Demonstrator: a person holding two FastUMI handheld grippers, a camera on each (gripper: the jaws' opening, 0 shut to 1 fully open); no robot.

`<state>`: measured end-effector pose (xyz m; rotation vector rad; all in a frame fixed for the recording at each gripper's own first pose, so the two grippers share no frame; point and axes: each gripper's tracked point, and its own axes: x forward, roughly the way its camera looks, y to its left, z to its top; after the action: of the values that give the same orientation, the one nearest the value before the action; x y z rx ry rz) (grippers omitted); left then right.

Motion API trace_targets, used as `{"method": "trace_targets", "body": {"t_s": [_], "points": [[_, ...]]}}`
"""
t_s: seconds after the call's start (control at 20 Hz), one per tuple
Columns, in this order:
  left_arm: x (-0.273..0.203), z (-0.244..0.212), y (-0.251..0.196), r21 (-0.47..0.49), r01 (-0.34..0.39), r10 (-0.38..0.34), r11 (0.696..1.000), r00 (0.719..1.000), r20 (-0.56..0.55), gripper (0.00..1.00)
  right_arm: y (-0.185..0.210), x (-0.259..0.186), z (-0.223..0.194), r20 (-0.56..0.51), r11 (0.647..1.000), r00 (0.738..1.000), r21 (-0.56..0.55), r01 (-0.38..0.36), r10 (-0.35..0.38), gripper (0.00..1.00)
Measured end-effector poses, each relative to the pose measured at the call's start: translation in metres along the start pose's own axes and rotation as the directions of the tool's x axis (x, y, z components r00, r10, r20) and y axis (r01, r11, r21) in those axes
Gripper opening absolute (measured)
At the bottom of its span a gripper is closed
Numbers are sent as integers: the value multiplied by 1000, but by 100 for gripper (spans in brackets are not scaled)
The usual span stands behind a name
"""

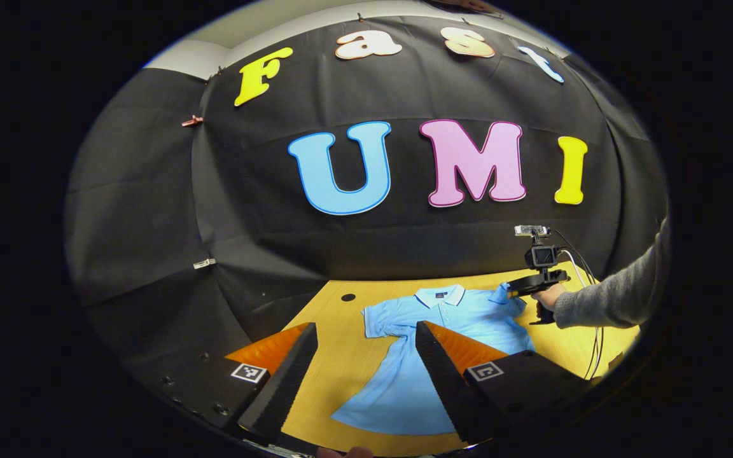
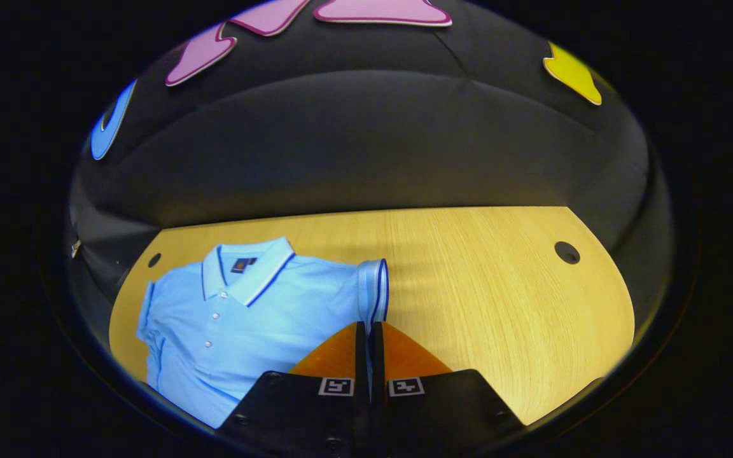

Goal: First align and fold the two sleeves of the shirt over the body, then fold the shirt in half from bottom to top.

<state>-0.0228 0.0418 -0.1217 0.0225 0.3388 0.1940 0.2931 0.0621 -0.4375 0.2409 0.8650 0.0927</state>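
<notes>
I'm holding the left gripper (image 1: pixel 363 369) above the near hem, its jaws standing wide and gripping nothing. The light blue polo shirt with a white, navy-edged collar (image 1: pixel 433 337) is lying flat on the pale wooden surface (image 2: pixel 500 286) — my right gripper (image 2: pixel 369 337) is pinching its sleeve (image 2: pixel 374 289), jaws nearly closed on the cloth.

We can read no text anywhere here. The polo shirt (image 2: pixel 245 318) has a small dark neck label (image 2: pixel 243 264) inside its collar, too tiny for us to make out. Square black-and-white coded markers (image 2: pixel 336 386) sit on the gripper bodies, patterns rather than legible words or numbers.
</notes>
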Motion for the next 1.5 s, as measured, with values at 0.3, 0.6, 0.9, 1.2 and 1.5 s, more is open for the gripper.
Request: {"method": "trace_targets", "body": {"t_s": [0.3, 0.6, 0.9, 1.2, 1.5], "points": [[-4, -1, 16, -17, -15, 15, 1000, 1000, 2, 99, 82, -17, -4, -1, 990, 992, -56, -127, 127, 5], [-18, -7, 27, -22, -42, 42, 999, 999, -6, 98, 157, -23, -37, -63, 959, 972, -156, -235, 227, 5], [-23, -13, 36, -35, -66, 65, 997, 998, -18, 99, 195, -23, -72, -157, 922, 951, -244, -300, 268, 5], [-22, -20, 42, -56, -81, 80, 995, 996, -30, 98, 200, -13, -90, -209, 895, 944, -319, -312, 255, 5], [-21, -20, 43, -70, -78, 76, 995, 997, -33, 98, 202, -12, -92, -215, 900, 943, -305, -311, 253, 15]]}}
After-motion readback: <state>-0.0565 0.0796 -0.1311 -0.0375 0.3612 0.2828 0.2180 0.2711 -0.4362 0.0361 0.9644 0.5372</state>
